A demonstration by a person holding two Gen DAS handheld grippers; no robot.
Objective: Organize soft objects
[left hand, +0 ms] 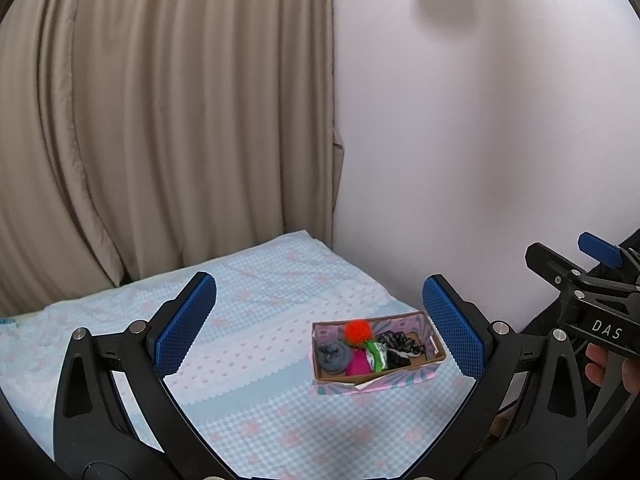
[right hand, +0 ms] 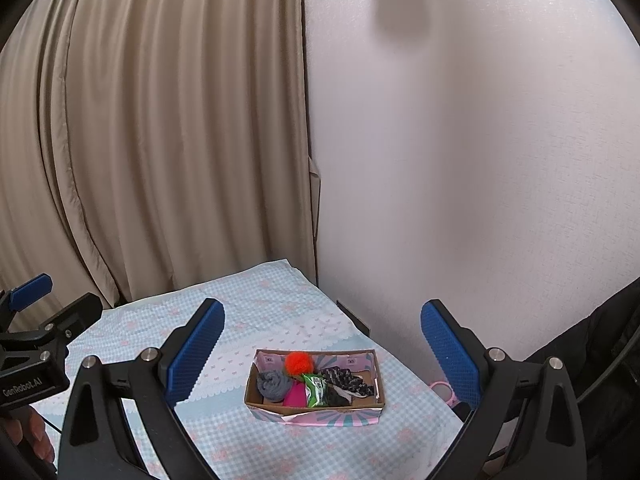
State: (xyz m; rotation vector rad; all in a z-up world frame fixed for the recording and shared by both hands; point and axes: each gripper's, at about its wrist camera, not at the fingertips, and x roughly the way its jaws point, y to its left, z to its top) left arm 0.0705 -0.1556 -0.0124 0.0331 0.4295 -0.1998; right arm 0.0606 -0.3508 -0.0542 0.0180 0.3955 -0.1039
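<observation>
A small cardboard box (left hand: 434,356) (right hand: 379,394) with a pink and teal outside stands on a light blue checked cloth (left hand: 256,308) (right hand: 256,292). Inside lie an orange pom-pom (left hand: 357,330) (right hand: 298,362), a grey rolled sock (left hand: 333,356) (right hand: 273,385), a magenta piece (left hand: 359,363) (right hand: 295,396), a green and white item (left hand: 377,354) (right hand: 315,389) and a black patterned fabric (left hand: 398,346) (right hand: 347,383). My left gripper (left hand: 320,328) is open, raised well back from the box. My right gripper (right hand: 322,354) is open too, holding nothing, with the box seen between its blue pads (right hand: 196,354).
Beige curtains (left hand: 160,120) (right hand: 160,120) hang behind the cloth on the left; a white wall (left hand: 480,120) (right hand: 480,120) rises on the right. A pink ring-shaped thing (right hand: 442,390) lies beside the box at the cloth's right edge. A hand (left hand: 608,364) grips the other tool.
</observation>
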